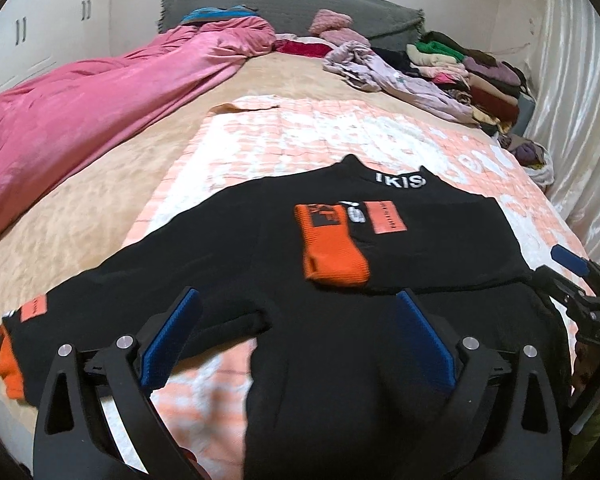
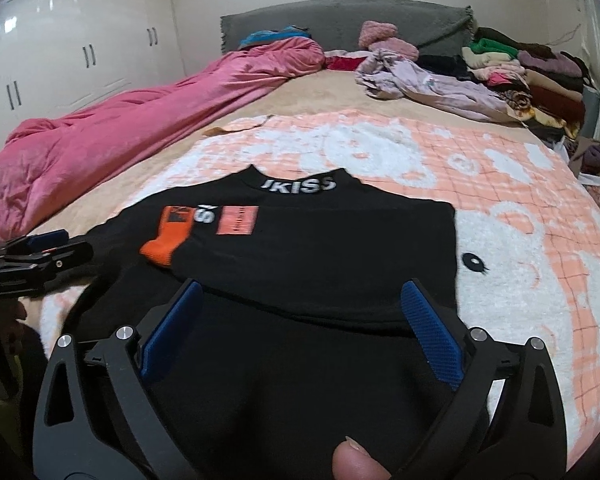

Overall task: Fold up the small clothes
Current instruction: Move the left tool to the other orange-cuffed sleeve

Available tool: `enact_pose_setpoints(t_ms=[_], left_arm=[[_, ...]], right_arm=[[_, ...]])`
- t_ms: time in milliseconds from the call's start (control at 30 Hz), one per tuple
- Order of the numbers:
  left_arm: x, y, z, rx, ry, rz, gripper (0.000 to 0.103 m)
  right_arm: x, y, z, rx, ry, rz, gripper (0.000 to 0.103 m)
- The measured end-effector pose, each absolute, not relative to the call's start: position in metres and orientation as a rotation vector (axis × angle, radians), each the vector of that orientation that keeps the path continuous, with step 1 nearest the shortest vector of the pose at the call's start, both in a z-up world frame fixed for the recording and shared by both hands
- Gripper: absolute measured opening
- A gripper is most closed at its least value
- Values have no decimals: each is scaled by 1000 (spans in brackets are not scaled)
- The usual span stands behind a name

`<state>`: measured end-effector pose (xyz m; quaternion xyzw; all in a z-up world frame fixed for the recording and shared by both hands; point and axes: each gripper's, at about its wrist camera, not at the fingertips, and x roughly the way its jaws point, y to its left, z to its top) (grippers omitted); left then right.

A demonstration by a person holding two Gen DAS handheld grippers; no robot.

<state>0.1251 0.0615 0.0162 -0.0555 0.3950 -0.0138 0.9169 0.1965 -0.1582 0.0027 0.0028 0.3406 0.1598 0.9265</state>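
white "kiss" lettering on the black sweater [image 2: 320, 240] collar [image 2: 298, 183]

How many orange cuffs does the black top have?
2: one orange ribbed cuff lies folded over the black long-sleeved top's chest; the other ends the spread sleeve. None looks hidden.

A bed [image 2: 308, 92] fills the room — grey headboard [image 2: 340, 20] against the far wall. White wardrobe doors [image 2: 80, 40] stand left; a pale curtain [image 1: 572, 100] hangs right.

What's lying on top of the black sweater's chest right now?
One sleeve, folded across the black sweater, its orange cuff lying on the chest. The print beneath the cuff is partly covered, so unreadable.
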Motion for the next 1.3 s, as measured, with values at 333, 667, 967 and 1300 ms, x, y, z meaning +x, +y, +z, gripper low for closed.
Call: enact_pose_setpoints(t_ms=[333, 667, 967, 1300], left_arm=[[98, 112, 25, -168, 769, 90, 97], [70, 147, 49, -177, 688, 178, 98], [47, 190, 57, -194, 633, 309, 98], [27, 244, 45, -290, 644, 405, 98]], right_arm=[[182, -119, 8, -13, 691, 385, 94], [172, -90, 18, 2, 684, 418, 94], [168, -56, 19, -57, 684, 457, 94], [165, -19, 24, -108, 682, 500, 94]])
